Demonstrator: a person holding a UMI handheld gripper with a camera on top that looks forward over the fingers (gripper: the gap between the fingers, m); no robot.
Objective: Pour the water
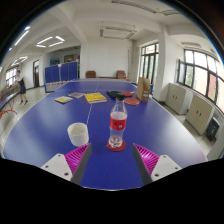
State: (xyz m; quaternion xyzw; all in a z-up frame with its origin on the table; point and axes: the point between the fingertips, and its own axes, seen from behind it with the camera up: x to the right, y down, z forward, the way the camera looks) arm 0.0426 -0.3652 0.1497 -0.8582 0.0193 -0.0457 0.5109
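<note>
— Gripper view: gripper [112,153] jaws spread, water bottle [118,125] upright just ahead between them, near the blue counter [150,120] front edge.

— Approaching off-centre could topple it against the cup [78,133] just beside.

Bottle [118,124] on table [160,115], between claw [112,155] fingers; cup [78,133] left; papers [95,98], perhaps books, beyond.

The gripper [111,157] is level, its two pink-padded fingers [76,157] spread wide apart, holding nothing.
</note>
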